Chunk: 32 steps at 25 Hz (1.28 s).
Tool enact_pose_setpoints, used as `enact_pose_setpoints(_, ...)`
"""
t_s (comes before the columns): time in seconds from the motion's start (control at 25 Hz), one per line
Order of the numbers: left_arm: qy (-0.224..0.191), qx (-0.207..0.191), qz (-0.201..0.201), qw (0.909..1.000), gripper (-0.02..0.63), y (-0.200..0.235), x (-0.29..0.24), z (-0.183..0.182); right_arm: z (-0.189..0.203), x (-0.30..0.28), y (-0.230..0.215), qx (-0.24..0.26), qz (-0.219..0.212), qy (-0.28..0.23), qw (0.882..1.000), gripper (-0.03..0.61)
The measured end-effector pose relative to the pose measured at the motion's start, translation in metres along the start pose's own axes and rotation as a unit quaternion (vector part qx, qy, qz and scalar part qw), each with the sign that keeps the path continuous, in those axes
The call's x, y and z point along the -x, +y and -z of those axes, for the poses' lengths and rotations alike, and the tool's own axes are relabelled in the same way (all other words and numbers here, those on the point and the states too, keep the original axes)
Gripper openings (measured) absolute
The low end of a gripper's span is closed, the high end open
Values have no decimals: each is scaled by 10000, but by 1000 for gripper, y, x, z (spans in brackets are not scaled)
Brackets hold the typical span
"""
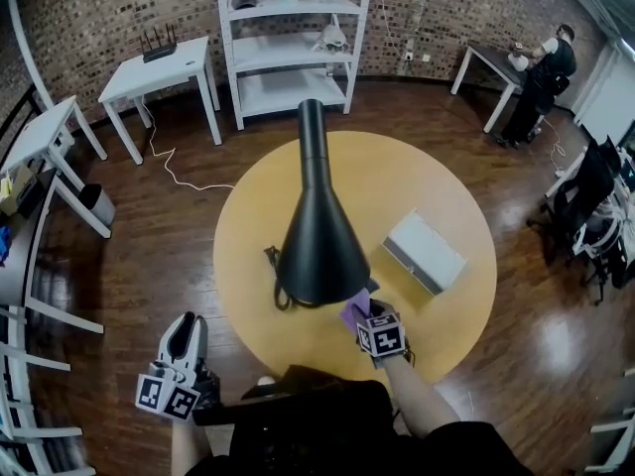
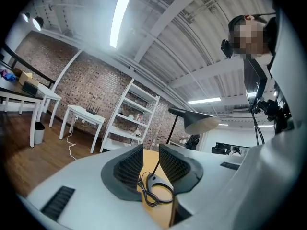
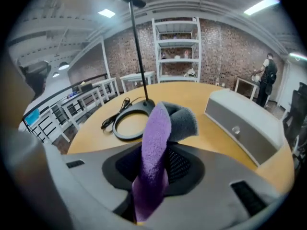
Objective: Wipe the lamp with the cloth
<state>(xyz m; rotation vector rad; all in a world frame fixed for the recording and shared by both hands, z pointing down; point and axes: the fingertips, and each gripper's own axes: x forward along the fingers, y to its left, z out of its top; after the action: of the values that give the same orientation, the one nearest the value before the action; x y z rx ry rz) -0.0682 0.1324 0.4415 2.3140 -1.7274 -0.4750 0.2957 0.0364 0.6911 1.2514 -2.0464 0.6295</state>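
Purple cloth [image 3: 156, 143] I am grasping in my right gripper [image 3: 154, 166], mid-frame beside the lamp [image 1: 319, 236]; left gripper [image 2: 151, 164] closed, empty; wiping seems unstarted.

1. The room is evenly bright. A long white ceiling strip light [image 2: 119, 20] burns out to a glaring streak in the left gripper view, with haze around it.
2. The glossy dark wooden floor [image 1: 558, 345] throws back pale patches of glare on the head view's right.
3. Shadows on the round yellow worktop [image 1: 437, 186] are faint and soft-edged.
4. All three views bow straight lines hard near the edges. Both gripper views fall off to black corners.
5. The purple cloth [image 3: 152, 152], close to the right gripper view's lens, looks soft. The red-brown brick wall [image 3: 225, 37] behind is sharper.
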Motion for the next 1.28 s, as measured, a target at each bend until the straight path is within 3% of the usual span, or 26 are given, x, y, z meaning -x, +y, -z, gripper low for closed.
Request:
enact_pose_setpoints(0.12, 30, -1, 177, 9998, 87, -10, -13, 2, -53, 43, -23, -154, -206, -987, 9948, 118)
enact_pose_setpoints(0.24, 97, 2, 395, 9992, 87, -20, -25, 5, -129, 99, -42, -62, -573, -2042, 9772, 118)
enact_pose_setpoints(0.32, 152, 24, 570, 9983, 87, -28, -34, 8, -187, 140, -44, 179, -918, -2743, 9571, 118)
enact_pose_setpoints(0.44, 137, 55, 774, 9969, 87, -41, -45, 8, -266, 195, -33, 406, -1645, -3599, 9175, 118)
enact_pose_setpoints(0.56, 164, -18, 887, 9959, 87, -51, -50, 9, -328, 223, -14, 533, -2275, -4010, 8858, 118)
enact_pose_setpoints(0.68, 127, -63, 893, 9959, 87, -56, -49, 9, -383, 229, 9, 760, -2636, -4128, 8685, 118)
enact_pose_setpoints(0.84, 9, -69, 746, 9972, 87, -61, -38, 5, -444, 213, 25, 531, -2858, -4016, 8685, 120)
enact_pose_setpoints(1.0, 9, -91, 530, 9986, 87, -58, -25, 7, -490, 167, 27, -383, -2992, -3456, 8886, 121)
enact_pose_setpoints(1.12, -2, 8, 361, 9993, 87, -56, -14, 7, -491, 140, 44, -608, -3337, -2817, 8975, 126)
enact_pose_setpoints(1.28, -127, 260, 210, 9994, 87, -48, 1, 6, -473, 148, 54, -426, -3467, -2748, 8958, 126)
